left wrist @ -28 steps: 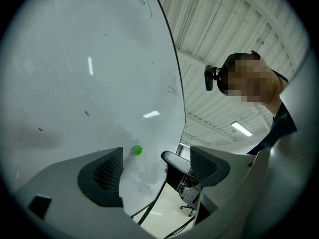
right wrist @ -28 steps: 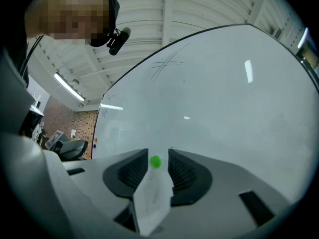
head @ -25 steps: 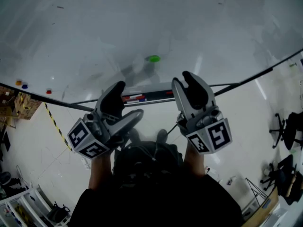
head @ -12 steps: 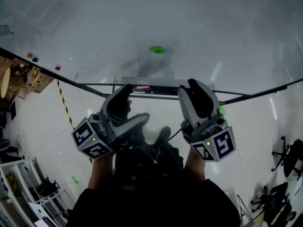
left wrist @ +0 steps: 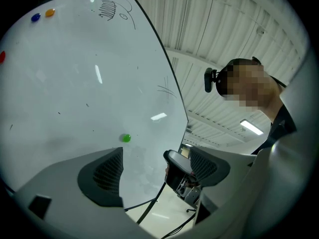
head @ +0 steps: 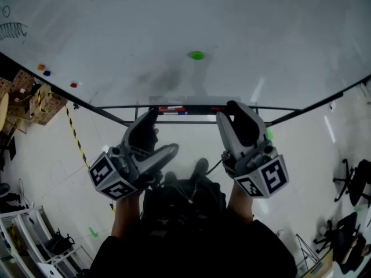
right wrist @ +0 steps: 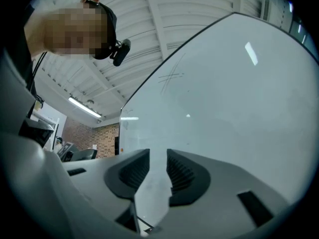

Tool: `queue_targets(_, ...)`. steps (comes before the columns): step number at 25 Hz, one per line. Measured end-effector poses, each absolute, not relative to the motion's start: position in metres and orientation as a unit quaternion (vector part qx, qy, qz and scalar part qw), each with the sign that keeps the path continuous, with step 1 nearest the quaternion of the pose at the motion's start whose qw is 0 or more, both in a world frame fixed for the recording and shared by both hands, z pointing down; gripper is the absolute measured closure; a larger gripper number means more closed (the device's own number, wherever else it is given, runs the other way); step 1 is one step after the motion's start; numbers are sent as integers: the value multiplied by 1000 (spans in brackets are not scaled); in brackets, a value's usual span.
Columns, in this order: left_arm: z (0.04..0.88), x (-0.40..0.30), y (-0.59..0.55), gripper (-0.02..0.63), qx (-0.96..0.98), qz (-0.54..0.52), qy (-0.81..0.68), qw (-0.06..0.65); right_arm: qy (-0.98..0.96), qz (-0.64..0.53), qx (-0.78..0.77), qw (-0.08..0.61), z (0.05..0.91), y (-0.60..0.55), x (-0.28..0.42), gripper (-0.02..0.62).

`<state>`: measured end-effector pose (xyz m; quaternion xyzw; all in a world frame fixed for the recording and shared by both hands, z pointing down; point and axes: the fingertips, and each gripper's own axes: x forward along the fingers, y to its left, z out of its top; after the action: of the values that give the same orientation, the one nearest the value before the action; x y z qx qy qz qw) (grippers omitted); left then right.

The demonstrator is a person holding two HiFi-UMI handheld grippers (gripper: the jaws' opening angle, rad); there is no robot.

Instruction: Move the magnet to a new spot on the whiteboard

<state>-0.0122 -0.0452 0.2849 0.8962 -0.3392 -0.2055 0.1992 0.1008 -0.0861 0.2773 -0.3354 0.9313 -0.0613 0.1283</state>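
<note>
head view: the green magnet sits on the whiteboard, above the marker tray. both grippers hang below the board's lower edge, well apart from it. the left gripper is spread and the right gripper is empty.

left gripper view: the magnet shows on the board beyond the jaws, which stand wide with nothing between them.

right gripper view: the jaws are closing with only a narrow gap left, and only bare whiteboard shows through it; the magnet is out of sight here.

judging by this, the magnet is in no grip, so reaching it, pinching it, and setting it down elsewhere all seem left to do.
</note>
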Motion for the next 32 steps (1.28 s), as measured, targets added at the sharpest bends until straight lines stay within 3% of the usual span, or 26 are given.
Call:
queue_targets(12,296,-77,50,193,910,-245,-241,231,912,-49,-398,85,272,31,42,486)
queue_targets(27,281,-82,104,193,913,-270,-224,206,926,-35,-364,93,250,99,26,509)
queue_targets(32,281,-51,110,193,915,-264,-224,207,931,-36,-351,99,251,113,48,534)
